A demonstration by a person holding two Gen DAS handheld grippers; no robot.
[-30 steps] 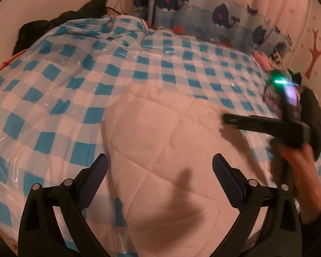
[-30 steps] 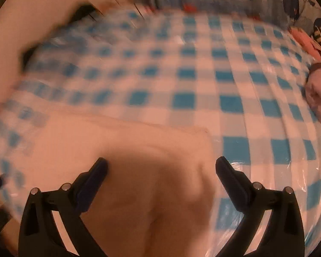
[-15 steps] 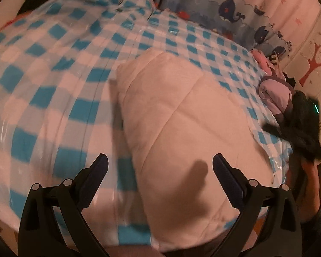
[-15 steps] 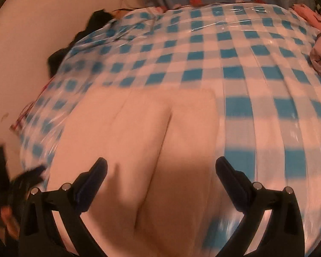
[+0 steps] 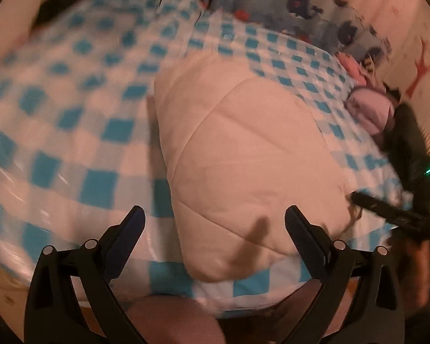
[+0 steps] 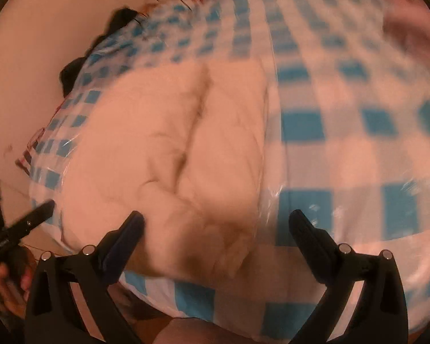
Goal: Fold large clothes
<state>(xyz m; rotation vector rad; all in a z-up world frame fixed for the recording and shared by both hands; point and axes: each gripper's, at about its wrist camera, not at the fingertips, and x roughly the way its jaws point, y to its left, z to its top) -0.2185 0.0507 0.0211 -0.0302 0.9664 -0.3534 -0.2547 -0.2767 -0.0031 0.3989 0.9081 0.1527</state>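
A folded cream quilted garment [image 5: 243, 154] lies on the blue-and-white checked bed cover [image 5: 80, 132], near the front edge. My left gripper [image 5: 215, 223] is open and empty, held above the garment's near end. My right gripper [image 6: 216, 229] is open and empty, above the garment's [image 6: 172, 149] near right corner. In the left wrist view the right gripper [image 5: 392, 215] shows at the right edge, beside the garment. In the right wrist view the left gripper [image 6: 23, 226] shows at the far left. Both views are blurred.
A whale-print fabric [image 5: 315, 8] hangs at the back. Pink and lilac clothes [image 5: 367, 106] and a dark item lie at the bed's right side. A black garment [image 6: 80, 57] lies at the far left corner. The wall [image 6: 43, 28] is on the left.
Both grippers have pulled back toward the front edge of the bed. The garment now lies farther from the cameras and is released. Both stay open.
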